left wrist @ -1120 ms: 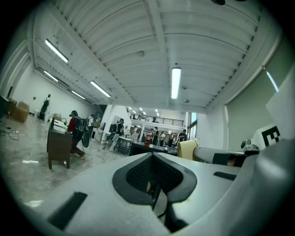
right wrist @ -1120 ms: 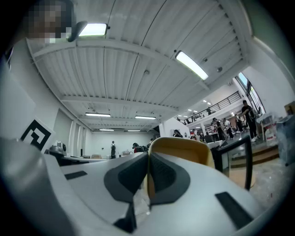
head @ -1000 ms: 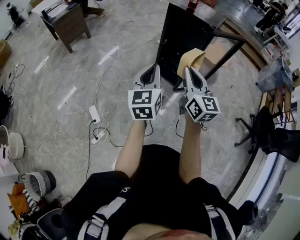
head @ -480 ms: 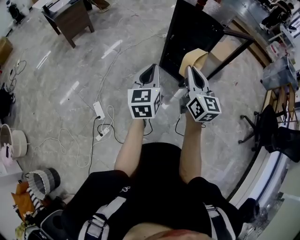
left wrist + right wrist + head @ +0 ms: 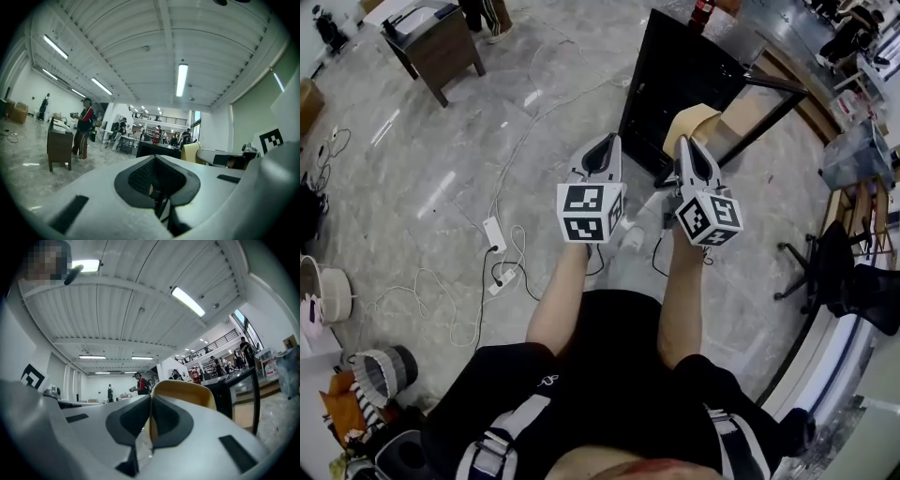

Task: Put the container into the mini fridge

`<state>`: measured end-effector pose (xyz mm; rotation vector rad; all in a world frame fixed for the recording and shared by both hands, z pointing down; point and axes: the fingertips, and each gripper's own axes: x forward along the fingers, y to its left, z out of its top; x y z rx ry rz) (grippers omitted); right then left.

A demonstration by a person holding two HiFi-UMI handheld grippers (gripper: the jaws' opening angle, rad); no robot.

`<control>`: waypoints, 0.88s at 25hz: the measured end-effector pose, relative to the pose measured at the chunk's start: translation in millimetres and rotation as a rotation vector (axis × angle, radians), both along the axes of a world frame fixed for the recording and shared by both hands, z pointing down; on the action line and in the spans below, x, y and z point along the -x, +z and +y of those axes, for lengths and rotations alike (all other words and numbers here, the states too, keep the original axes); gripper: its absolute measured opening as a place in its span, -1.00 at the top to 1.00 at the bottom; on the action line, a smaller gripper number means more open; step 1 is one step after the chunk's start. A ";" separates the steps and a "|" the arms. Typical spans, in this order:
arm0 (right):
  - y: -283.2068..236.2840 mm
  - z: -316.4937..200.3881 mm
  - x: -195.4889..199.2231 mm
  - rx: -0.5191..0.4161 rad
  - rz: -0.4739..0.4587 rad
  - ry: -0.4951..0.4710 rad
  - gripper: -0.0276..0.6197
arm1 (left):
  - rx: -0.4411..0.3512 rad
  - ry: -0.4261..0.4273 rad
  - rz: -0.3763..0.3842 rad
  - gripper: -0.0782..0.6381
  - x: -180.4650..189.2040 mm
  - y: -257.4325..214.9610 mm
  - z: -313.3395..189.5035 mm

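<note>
The black mini fridge point(image 5: 680, 80) stands on the floor ahead, its glass door point(image 5: 759, 103) swung open to the right. My right gripper point(image 5: 685, 141) is shut on the rim of a tan container point(image 5: 694, 124), held up in front of the fridge. In the right gripper view the container point(image 5: 187, 392) rises just behind the closed pads of the right gripper point(image 5: 151, 399), with the fridge point(image 5: 234, 385) beyond it. My left gripper point(image 5: 602, 141) is beside it, shut with nothing in it. The left gripper view shows the left gripper point(image 5: 157, 180) and the fridge point(image 5: 157, 149) far ahead.
A red bottle point(image 5: 701, 9) stands on top of the fridge. A wooden cabinet point(image 5: 431, 42) is at the far left with a person point(image 5: 492, 11) by it. A power strip and cables point(image 5: 495, 234) lie on the floor. An office chair point(image 5: 825, 258) is at the right.
The fridge and floor have slid down and nearer in the head view as the person walks forward. Both grippers keep the same pose, and the container stays held.
</note>
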<state>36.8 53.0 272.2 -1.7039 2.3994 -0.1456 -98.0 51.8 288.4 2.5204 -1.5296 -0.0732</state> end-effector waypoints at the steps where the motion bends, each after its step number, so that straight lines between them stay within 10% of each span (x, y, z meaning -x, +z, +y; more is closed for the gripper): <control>1: 2.7 -10.3 2.7 0.005 0.015 -0.006 0.85 | -0.001 -0.015 -0.002 0.77 4.1 0.5 -8.2; 8: 18.7 -80.9 16.5 0.027 0.077 -0.086 0.86 | 0.056 -0.115 0.006 0.77 21.1 20.8 -73.4; 22: 95.1 -263.5 -74.4 0.184 0.204 -0.111 0.86 | 0.211 -0.103 -0.064 0.77 -97.1 87.3 -253.7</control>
